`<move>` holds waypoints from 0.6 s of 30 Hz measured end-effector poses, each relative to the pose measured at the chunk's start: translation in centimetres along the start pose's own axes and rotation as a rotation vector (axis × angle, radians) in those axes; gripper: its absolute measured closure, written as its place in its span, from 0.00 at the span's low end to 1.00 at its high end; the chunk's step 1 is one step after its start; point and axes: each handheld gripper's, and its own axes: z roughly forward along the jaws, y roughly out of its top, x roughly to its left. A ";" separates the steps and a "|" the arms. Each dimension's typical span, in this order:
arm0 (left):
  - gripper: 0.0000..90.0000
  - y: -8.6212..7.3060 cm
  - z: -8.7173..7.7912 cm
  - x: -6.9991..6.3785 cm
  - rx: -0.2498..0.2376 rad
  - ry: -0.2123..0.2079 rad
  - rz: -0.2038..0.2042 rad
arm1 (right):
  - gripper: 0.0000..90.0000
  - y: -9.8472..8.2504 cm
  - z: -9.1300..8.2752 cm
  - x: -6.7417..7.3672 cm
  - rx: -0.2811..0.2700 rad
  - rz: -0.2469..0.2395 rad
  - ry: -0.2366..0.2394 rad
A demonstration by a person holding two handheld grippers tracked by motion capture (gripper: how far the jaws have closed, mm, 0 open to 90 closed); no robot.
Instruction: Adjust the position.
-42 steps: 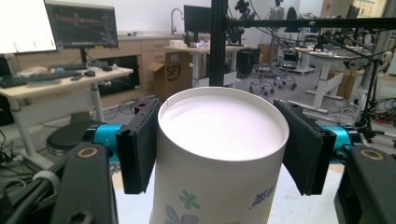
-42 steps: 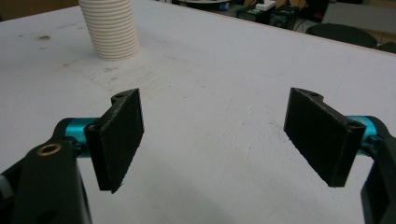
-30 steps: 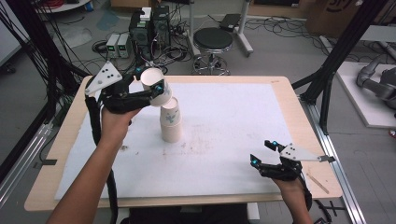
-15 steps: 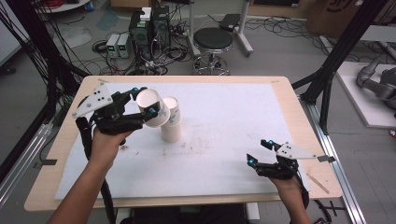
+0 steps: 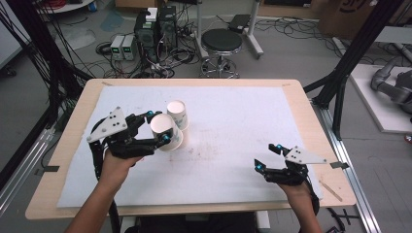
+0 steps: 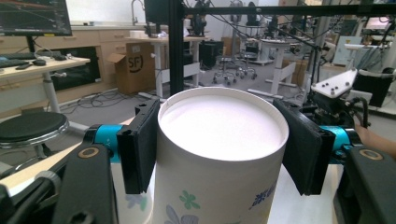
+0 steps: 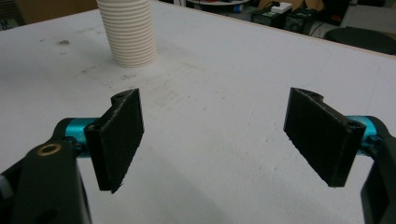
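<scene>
While the left gripper (image 5: 156, 126) squeezes a paper cup (image 5: 164, 131) by its sides, the cup sits upside down just beside the stack of paper cups (image 5: 177, 114), low over the white sheet (image 5: 233, 126) on the desk (image 5: 301, 97). It looks pulled off that stack, maybe to stand alone. Well away from the stack, the right gripper (image 5: 266, 156) rests with jaws wide apart, holding nothing, likely waiting.

One camera is looking down from above the near edge of the white-covered wooden table (image 5: 233, 97); two others are riding close behind black jaws, both seeing that same white cover.
</scene>
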 end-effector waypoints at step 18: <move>0.39 -2.6 2.3 -2.0 0.067 -0.157 0.001 | 0.21 2.8 1.8 1.5 -0.031 -0.053 0.151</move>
